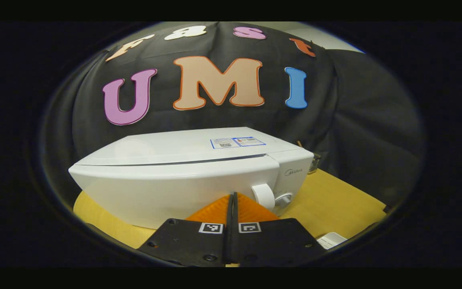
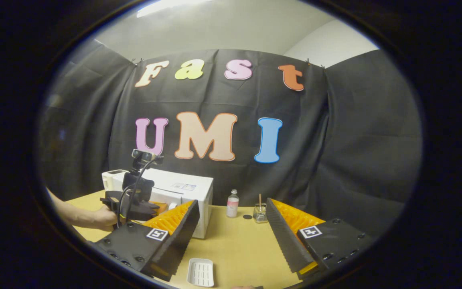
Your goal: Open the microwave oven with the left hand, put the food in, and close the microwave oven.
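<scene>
The table (image 2: 231, 245) is the biggest thing here, a pale wooden top that carries everything else. On its left part, seen from the right gripper view, stands the microwave (image 2: 183, 192), a white box with its door closed; in the left gripper view it looms close, its broad front bulging toward the lens and two round knobs (image 1: 264, 196) sitting on the panel at its right end. The left gripper (image 1: 234, 200) points straight at that front, near the knobs, its two fingers pressed flat together with nothing between them. From the right gripper view I see that same left gripper farther off, in front of the microwave, held by a hand (image 2: 104, 218) that reaches in from the left edge, with a cable arching over it. The right gripper (image 2: 231, 224) hangs above the table's middle, its fingers spread wide and empty, well apart from the microwave. Between those fingers, at the near edge of the table, lies a small white tray (image 2: 201, 272), ribbed inside; whether any food lies in it I cannot tell. Farther back, near the black cloth, stand a little bottle (image 2: 233, 204) with a pink label and, just beside it, a small glass jar (image 2: 260, 213) with a stick upright in it.
</scene>
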Motion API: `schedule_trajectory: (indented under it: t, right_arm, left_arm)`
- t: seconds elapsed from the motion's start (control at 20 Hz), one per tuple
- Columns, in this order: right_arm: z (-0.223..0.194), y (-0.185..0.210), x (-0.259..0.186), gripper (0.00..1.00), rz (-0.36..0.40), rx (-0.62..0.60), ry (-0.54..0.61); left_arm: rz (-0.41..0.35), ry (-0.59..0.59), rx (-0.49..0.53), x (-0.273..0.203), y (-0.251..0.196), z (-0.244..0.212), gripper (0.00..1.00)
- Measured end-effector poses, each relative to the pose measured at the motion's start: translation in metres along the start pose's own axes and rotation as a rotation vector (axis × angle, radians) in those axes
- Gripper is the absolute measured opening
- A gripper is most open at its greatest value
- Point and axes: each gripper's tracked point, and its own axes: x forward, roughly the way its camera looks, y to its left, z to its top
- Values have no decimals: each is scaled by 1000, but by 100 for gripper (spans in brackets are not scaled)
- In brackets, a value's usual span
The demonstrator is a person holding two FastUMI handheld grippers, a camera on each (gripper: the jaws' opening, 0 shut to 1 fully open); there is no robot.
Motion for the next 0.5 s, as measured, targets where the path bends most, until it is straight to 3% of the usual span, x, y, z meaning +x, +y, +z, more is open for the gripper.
schedule_trajectory:
  t: [0.1,0.5]
  right_arm:
    - [-2,-1,-1,96,2,-14,6]
    - [-2,-3,-6,96,-12,-24,5]
  left_arm:
    - [-5,21,-32,3,0,-3,0]
    - [25,-17,6,-17,0,14,1]
